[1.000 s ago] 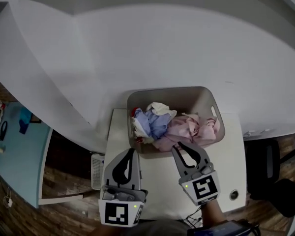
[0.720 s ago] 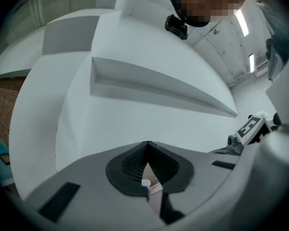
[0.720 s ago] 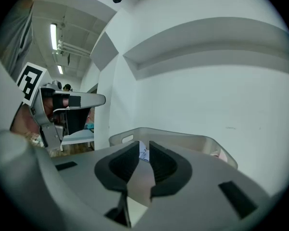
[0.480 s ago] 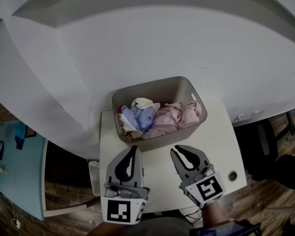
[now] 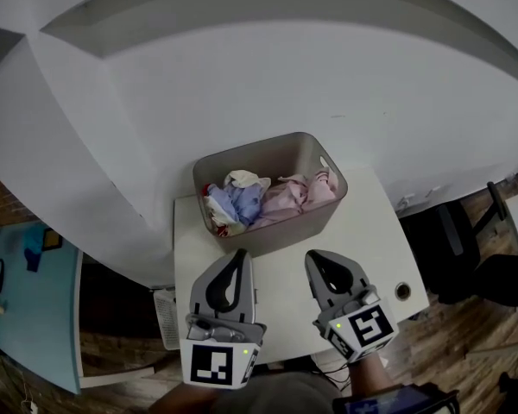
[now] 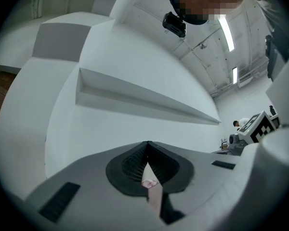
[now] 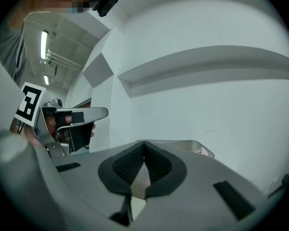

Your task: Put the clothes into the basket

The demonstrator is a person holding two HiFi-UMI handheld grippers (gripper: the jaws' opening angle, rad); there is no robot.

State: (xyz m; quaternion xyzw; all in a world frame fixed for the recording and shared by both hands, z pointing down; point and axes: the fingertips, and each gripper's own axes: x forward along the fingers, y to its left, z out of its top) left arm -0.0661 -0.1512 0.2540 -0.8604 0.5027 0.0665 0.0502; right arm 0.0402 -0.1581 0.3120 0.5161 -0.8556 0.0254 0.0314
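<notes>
- L gripper: jaws together, holding nothing. It hovers over the near part of the table.
- R gripper: jaws just closed till tips meet, nothing between them. It sits beside L, near side of the basket.
- Clothes all lie in the basket, at the far end of the table. None seen on the table, so task looks done.
- Risk 1: pile reaches approx. rim level, and pink cloth at the right end sits close to the rim. A knock on the basket could spill it over.
- Risk 2: both tips point at the near wall of the basket. A fwd push would shove it.
- Risk 3: w/ jaws shut, any re-grab needs opening first, else tips just poke the cloth.
</notes>
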